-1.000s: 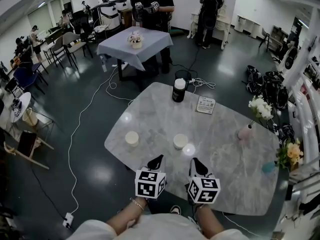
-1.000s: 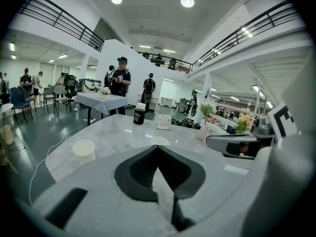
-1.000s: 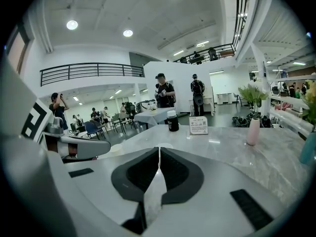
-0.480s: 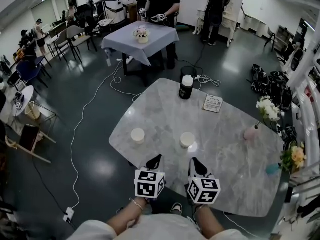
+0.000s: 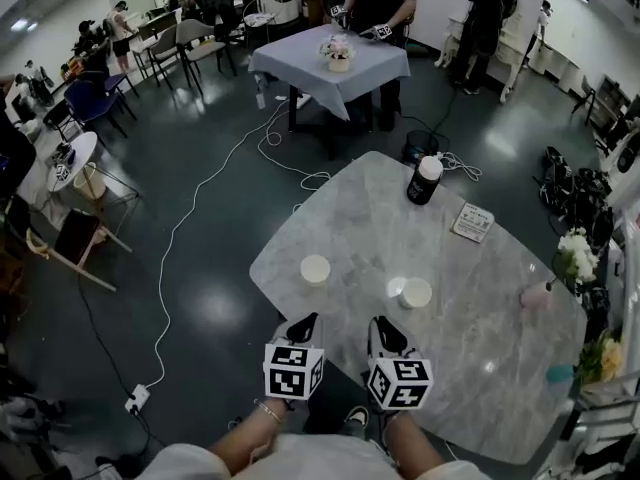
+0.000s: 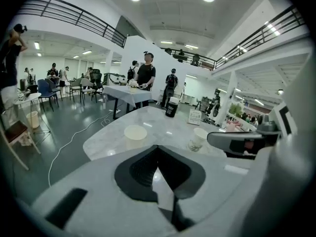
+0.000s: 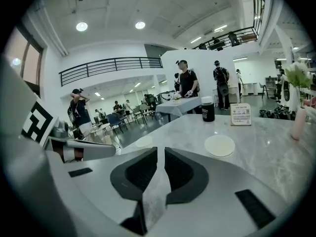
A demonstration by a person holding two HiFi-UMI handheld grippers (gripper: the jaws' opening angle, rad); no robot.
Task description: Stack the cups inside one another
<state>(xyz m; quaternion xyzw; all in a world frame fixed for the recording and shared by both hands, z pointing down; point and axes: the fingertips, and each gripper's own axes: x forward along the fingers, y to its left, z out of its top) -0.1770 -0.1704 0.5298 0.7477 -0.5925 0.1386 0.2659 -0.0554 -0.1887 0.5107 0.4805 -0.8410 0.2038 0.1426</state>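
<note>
My left gripper [image 5: 304, 324] and right gripper [image 5: 383, 330] hang side by side over the near edge of the marble table [image 5: 480, 368]. Both have their jaws drawn together with nothing between them. Ahead, two pale paper cups stand upright and well apart, the left cup [image 5: 315, 268] before my left gripper and the right cup [image 5: 416, 292] before my right. The right cup has a faint print low on its side that I cannot read. Farther back stand a black canister [image 5: 424, 180] with a white lid and a white card [image 5: 473, 222], whose print is too small to read.
</note>
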